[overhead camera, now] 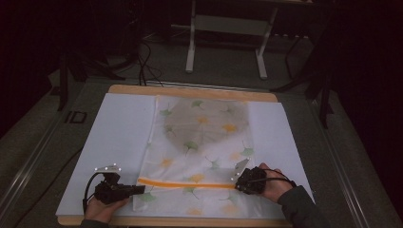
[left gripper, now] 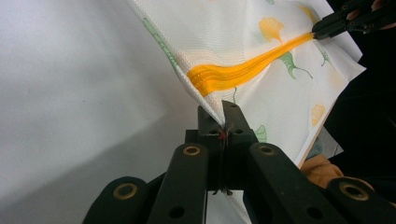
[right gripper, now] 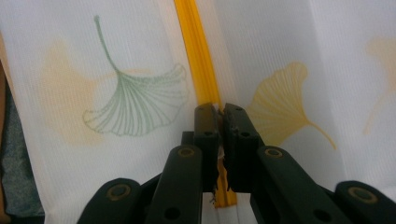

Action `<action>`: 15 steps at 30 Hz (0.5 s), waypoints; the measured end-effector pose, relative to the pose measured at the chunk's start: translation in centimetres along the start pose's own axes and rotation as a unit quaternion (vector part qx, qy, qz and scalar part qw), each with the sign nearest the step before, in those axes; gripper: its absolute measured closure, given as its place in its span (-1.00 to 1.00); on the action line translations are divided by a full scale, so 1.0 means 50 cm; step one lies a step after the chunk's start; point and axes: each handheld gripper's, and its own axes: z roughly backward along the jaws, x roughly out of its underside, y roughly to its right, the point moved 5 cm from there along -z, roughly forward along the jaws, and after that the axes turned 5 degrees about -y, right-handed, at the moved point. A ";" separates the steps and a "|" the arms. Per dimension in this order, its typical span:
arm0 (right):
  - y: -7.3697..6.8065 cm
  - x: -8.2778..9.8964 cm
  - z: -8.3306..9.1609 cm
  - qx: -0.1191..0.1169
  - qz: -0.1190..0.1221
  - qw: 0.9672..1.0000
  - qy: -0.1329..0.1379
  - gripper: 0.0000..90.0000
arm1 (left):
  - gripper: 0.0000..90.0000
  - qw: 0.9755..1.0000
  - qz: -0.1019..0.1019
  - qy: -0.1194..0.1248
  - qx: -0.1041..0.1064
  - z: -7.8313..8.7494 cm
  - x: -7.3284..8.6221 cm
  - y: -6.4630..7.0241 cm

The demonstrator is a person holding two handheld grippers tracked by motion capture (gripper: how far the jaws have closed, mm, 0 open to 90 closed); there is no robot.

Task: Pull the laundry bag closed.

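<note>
Worktop: wooden board (overhead camera: 190, 90) under a white sheet (overhead camera: 119, 128); room dim, a white frame (overhead camera: 228, 28) on the floor beyond.
Cloth: thin white cloth (overhead camera: 204, 137) printed with green and yellow ginkgo leaves, lying flat along the middle of the sheet, far edge near the board's far rim, near edge close to the person.
Stripe: orange band (overhead camera: 185, 185) runs across the cloth near its near end, from one gripper to the other.
Shadow: a greyish round patch shows in the far half of the cloth; I cannot tell if it is a shadow or something under the cloth.
Left gripper: (overhead camera: 139, 189) at the cloth's left edge, jaws closed on the edge just by the end of the band (left gripper: 233, 74); the cloth (left gripper: 243, 42) rises from the pinch in a small tent.
Right gripper: (overhead camera: 239, 183) at the right end of the band, jaws pinched shut on the band (right gripper: 198, 60) itself, cloth (right gripper: 116, 56) spread either side.
Hands: left hand (overhead camera: 102, 209) and right hand (overhead camera: 273, 183) low over the near worktop, well apart, one at each side edge.
Why held so: my reading is that gripping both ends of one line gives a straight, taut axis, fit for folding or lifting the near end evenly.
Stage: judged early; cloth lies open and unfolded.
Risk: thin fabric may slip from a pinch or sag in the middle.
</note>
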 end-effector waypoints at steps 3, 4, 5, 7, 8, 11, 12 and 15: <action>0.001 0.006 0.001 -0.001 -0.001 1.000 -0.002 0.89 | 0.97 1.000 0.000 0.000 0.000 0.000 0.000 0.000; 0.001 0.008 0.002 0.000 -0.002 1.000 -0.002 0.89 | 0.97 1.000 0.000 0.000 0.000 0.000 0.000 0.000; 0.001 0.010 0.002 0.001 -0.002 1.000 -0.004 0.89 | 0.97 1.000 0.000 0.000 0.000 0.000 0.000 0.000; 0.001 0.012 0.003 0.000 -0.003 1.000 -0.005 0.89 | 0.97 1.000 0.000 -0.001 0.000 0.000 0.000 0.000; 0.002 0.013 0.003 0.000 -0.003 1.000 -0.005 0.89 | 0.97 1.000 0.000 0.000 0.000 0.000 0.000 0.000; 0.003 0.021 0.005 0.001 -0.006 1.000 -0.007 0.89 | 0.97 1.000 -0.001 -0.002 0.000 0.000 0.000 -0.001; 0.003 0.025 0.006 0.000 -0.006 1.000 -0.007 0.89 | 0.97 1.000 -0.001 -0.001 0.000 0.000 0.000 -0.001; 0.004 0.036 0.009 0.002 -0.012 1.000 -0.008 0.89 | 0.97 1.000 0.000 -0.001 0.001 0.000 0.001 0.000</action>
